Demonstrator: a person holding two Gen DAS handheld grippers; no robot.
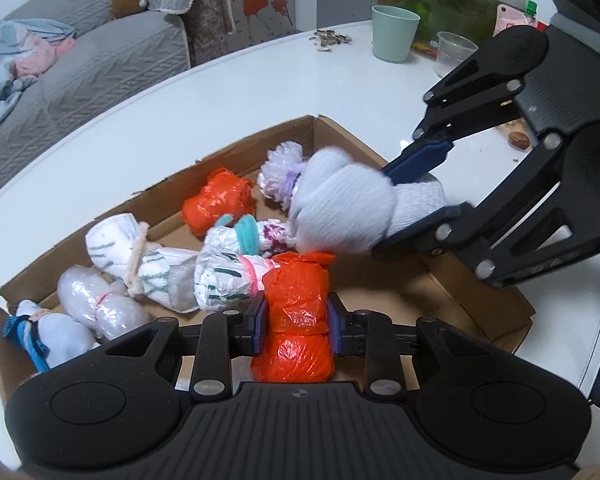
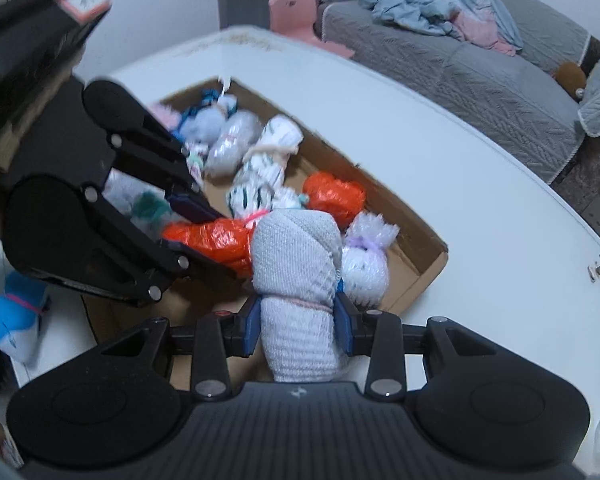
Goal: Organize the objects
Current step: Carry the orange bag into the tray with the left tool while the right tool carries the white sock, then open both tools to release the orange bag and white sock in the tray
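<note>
Orange bundle (image 1: 296, 312) of crinkled plastic, tied at its middle, is clamped upright above the cardboard box (image 1: 476, 300). White knit sock roll (image 2: 296, 300), pink-banded, is also clamped upright over the box. Other tied bundles (image 1: 140, 268) lie inside.

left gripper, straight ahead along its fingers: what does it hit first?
Likely the white green-striped bundle in the cardboard box, just past the orange bundle that the left gripper is clamping. Depth is uncertain.
</note>
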